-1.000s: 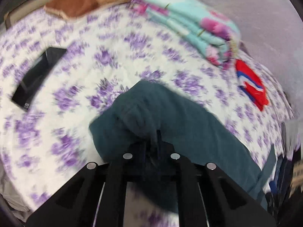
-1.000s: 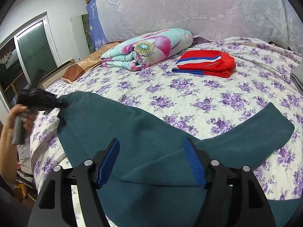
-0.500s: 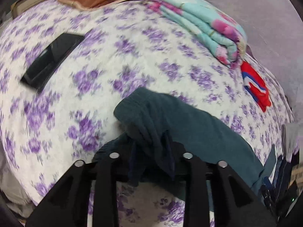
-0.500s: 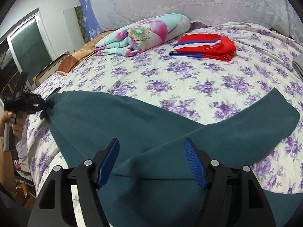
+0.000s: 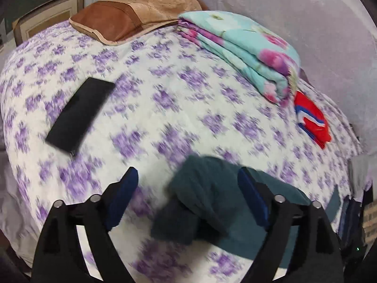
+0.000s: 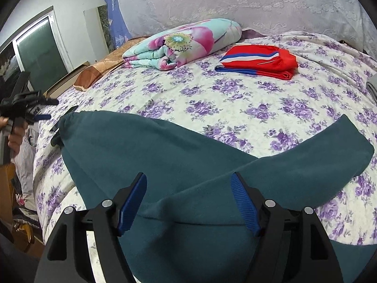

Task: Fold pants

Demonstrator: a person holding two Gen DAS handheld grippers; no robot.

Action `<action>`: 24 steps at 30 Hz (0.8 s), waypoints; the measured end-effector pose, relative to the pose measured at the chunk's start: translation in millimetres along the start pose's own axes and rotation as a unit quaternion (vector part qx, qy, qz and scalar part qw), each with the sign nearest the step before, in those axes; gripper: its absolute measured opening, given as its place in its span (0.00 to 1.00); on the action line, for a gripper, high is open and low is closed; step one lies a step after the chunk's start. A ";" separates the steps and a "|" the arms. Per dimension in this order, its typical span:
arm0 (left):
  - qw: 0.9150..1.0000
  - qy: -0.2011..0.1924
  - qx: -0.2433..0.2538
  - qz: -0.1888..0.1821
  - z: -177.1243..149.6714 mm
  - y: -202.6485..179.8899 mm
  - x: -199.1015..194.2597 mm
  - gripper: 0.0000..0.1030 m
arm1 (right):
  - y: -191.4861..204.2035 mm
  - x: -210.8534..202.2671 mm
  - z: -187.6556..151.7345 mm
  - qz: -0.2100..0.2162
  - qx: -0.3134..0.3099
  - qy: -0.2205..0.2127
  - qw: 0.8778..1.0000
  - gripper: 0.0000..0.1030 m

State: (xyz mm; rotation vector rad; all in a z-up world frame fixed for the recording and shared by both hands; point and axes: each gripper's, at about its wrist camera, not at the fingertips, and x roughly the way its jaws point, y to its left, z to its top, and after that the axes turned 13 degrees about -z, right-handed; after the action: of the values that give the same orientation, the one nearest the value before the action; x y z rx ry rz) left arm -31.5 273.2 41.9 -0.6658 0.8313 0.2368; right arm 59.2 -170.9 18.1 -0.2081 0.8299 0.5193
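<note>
Teal pants [image 6: 165, 155] sprawl limp on bed [image 6: 235, 99] | left gripper [image 5: 186, 184], right gripper [image 6: 188, 193] both spread, empty | soft fleece, best pinched at cuffs

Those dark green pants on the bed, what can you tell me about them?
The pants are dark teal, of a soft, fleecy-looking cloth. They lie spread flat on the flowered bedspread, one leg stretching left, the other right, meeting in a V near the camera. The left leg's end is a gathered cuff. Neither the left gripper nor the right gripper holds them; both are open.
</note>
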 end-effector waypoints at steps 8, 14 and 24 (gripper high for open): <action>0.986 0.161 -0.018 -0.038 4.2 12.7 93.3 0.38 | 0.9 -0.9 0.8 -0.002 -0.003 -0.006 1.000 0.73; 0.996 0.077 0.039 -0.006 16.8 -18.1 66.9 0.16 | -4.4 7.9 -1.1 -0.008 0.009 0.009 1.000 0.73; 0.993 0.076 0.051 0.071 34.3 3.2 88.3 0.35 | -2.4 2.4 0.6 -0.014 0.003 -0.004 1.000 0.73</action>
State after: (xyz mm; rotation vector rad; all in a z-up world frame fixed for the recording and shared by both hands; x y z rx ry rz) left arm 46.3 292.2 -8.8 -0.5335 1.0327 0.2721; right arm 62.2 -171.8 16.7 -0.2111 0.8197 0.4916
